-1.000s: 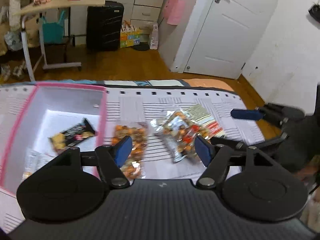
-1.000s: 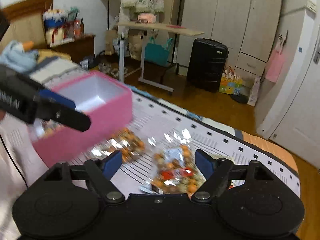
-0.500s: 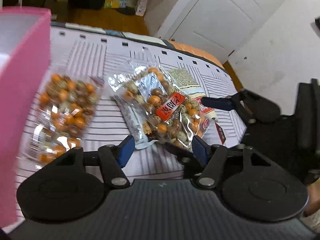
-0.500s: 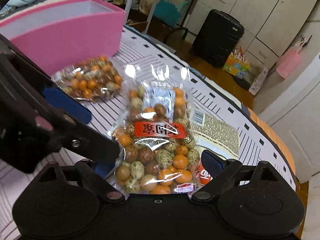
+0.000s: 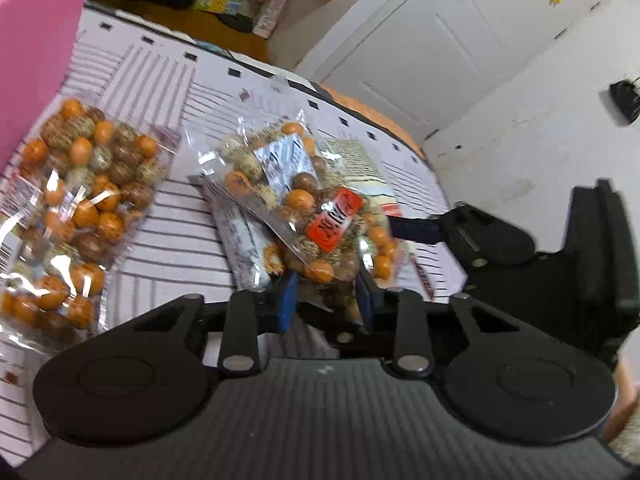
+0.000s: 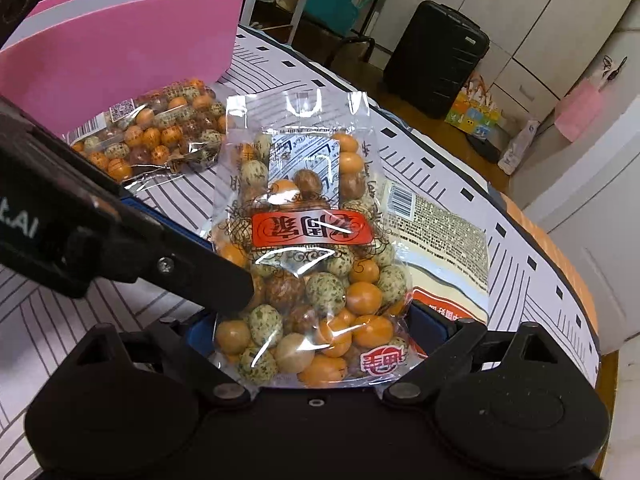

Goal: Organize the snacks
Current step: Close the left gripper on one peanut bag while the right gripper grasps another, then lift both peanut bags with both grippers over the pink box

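Snack bag with the red label (image 6: 310, 264), a clear pouch of orange and speckled coated nuts, lies on the striped surface (image 6: 120, 312) right at both tools. In the right wrist view its near end sits between the jaws of the right tool (image 6: 314, 332), which stand wide apart, have just been opening a little further, and do not press on it. The left tool (image 5: 326, 300) has just been closing, and its blue pads are now pinched together on the bag's near edge.

To do the step well, I judge the left tool should keep hold of the film seam rather than the nuts, lift gently so the slippery pouch does not slide free, and let the right tool either close on the other side or back away before the carry to the pink box (image 6: 120, 52).

The right wrist view shows the left tool's finger crossing the pouch's left edge, the paler packet (image 6: 440, 232) lying under it, and the box's open top. The left wrist view alone shows the pinch itself, a silvery packet (image 5: 244, 248) beneath, and the second nut bag (image 5: 76, 208) beside the box wall.
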The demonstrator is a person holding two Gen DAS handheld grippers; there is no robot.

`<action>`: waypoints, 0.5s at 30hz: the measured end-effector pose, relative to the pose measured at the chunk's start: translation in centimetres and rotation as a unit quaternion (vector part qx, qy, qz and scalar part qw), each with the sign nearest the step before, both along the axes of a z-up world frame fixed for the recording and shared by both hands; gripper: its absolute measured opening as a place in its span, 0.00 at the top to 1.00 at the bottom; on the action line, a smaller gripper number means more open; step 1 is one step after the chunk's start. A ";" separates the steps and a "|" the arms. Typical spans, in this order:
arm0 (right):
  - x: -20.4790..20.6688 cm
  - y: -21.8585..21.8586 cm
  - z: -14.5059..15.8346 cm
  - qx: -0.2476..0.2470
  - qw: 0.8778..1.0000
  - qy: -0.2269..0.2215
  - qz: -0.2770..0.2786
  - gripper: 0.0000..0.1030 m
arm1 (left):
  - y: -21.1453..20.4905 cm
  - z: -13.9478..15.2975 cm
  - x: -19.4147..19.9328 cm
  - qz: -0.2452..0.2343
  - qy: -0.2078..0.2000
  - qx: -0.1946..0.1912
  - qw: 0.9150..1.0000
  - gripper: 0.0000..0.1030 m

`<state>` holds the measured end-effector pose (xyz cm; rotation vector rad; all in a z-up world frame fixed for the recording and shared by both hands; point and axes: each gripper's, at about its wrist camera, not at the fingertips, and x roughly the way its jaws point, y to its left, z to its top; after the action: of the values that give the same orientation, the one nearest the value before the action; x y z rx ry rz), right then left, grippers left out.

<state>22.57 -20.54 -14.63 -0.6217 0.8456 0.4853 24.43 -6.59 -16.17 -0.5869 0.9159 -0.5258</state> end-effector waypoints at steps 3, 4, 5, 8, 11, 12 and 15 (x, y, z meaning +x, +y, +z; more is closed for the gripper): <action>0.0 0.0 -0.2 0.005 1.000 -0.006 -0.006 0.05 | 0.0 -0.4 0.1 0.003 0.007 -0.011 1.000 0.71; 0.0 0.0 0.0 0.010 1.000 -0.005 -0.009 0.05 | 0.0 -0.4 0.0 0.006 0.006 -0.013 1.000 0.72; 0.0 0.0 0.2 0.014 1.000 -0.004 -0.015 0.05 | 0.0 -0.4 -0.1 0.007 0.005 -0.013 1.000 0.73; 0.0 -0.2 1.0 0.034 0.999 0.015 -0.033 0.05 | 0.0 -0.3 -0.3 0.009 -0.003 -0.008 1.000 0.76; -0.1 -0.6 1.8 0.059 0.997 0.038 -0.039 0.06 | 0.2 0.0 -0.7 0.015 -0.013 0.000 1.000 0.80; -0.2 -0.7 2.0 0.066 0.996 0.043 -0.040 0.06 | 0.3 0.0 -0.9 0.017 -0.015 0.001 1.000 0.80; -0.3 -0.4 1.9 0.068 0.995 0.054 -0.055 0.07 | 0.6 0.2 -0.9 0.015 -0.013 -0.001 1.000 0.80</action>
<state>22.28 -20.97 -12.74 -0.4250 0.9363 0.4749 23.53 -6.02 -15.99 -0.5926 0.8809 -0.5061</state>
